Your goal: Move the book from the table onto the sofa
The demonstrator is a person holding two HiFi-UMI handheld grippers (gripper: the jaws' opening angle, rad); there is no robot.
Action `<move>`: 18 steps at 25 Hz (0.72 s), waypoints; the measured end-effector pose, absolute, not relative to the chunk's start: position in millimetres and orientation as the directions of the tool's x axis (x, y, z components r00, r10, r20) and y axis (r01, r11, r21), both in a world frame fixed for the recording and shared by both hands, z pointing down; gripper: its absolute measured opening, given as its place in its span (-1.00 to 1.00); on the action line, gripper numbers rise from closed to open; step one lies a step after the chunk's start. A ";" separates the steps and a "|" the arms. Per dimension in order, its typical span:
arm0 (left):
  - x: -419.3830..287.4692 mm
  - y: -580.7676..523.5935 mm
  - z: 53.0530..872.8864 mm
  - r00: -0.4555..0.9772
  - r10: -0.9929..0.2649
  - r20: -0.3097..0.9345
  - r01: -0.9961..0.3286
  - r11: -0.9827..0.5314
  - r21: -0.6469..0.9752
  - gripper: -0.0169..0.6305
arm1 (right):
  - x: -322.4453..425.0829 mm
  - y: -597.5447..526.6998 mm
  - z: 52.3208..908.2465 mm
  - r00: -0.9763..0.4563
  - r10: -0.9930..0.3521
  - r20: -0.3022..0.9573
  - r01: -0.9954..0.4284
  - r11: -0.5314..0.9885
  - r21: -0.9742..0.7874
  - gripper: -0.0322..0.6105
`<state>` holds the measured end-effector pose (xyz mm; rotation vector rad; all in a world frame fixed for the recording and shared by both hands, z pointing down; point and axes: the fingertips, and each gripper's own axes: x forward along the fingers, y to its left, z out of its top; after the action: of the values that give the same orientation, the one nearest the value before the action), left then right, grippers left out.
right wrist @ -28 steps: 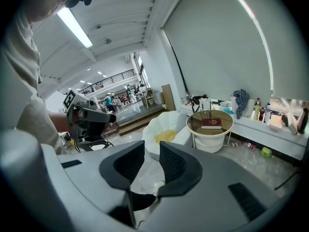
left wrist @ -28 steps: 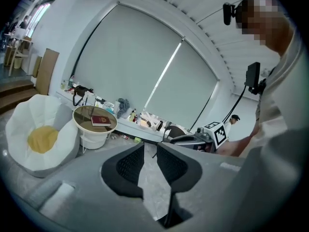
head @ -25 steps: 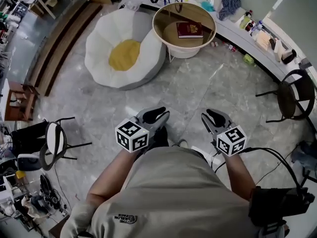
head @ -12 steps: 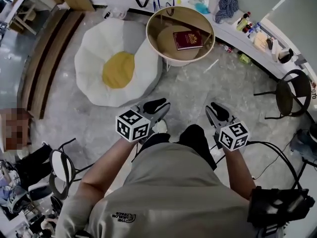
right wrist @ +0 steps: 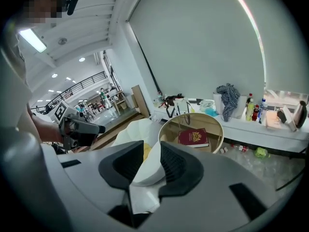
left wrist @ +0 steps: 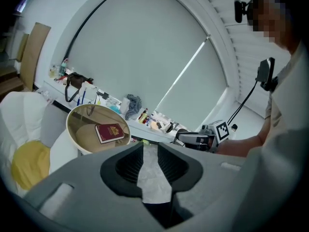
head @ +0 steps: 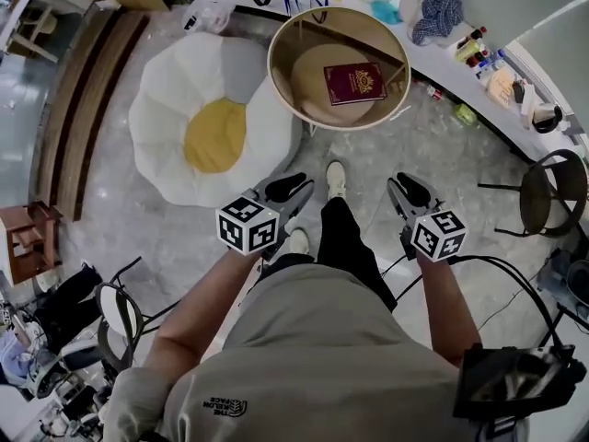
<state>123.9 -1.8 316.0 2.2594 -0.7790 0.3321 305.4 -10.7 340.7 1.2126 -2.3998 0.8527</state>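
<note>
Left gripper (left wrist: 150, 148) jaws partly apart and empty, right gripper (right wrist: 152, 151) jaws just opening wider, empty too, book (head: 354, 83) lying on round table (head: 276, 44) beside white sofa (head: 166, 99), black chair (head: 543, 187) only in head view

Head view looks steeply down; both gripper views look forward, all sharing the far-off round table (head: 308, 40).

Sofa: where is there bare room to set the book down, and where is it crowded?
The sofa is bare all over, its yellow centre included. The table is bare left of the book. The ledge behind the table is crowded with bottles and cloth.
</note>
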 end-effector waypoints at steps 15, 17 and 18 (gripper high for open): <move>187.9 -222.7 488.4 0.660 -0.414 0.627 -0.751 -0.339 0.567 -0.66 | 391.9 -273.9 541.2 -0.621 -0.472 0.626 -0.783 0.344 -0.518 -0.53; 189.2 -244.9 514.1 0.645 -0.424 0.636 -0.762 -0.300 0.573 -0.64 | 395.2 -300.8 566.3 -0.620 -0.462 0.634 -0.784 0.337 -0.521 -0.53; 190.1 -252.3 527.3 0.638 -0.425 0.643 -0.768 -0.282 0.576 -0.64 | 396.8 -310.8 578.6 -0.620 -0.454 0.641 -0.785 0.335 -0.522 -0.53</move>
<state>190.1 -252.3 527.3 1.9156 -0.9420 0.4574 396.8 -310.8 578.6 1.0936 -2.2240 1.1898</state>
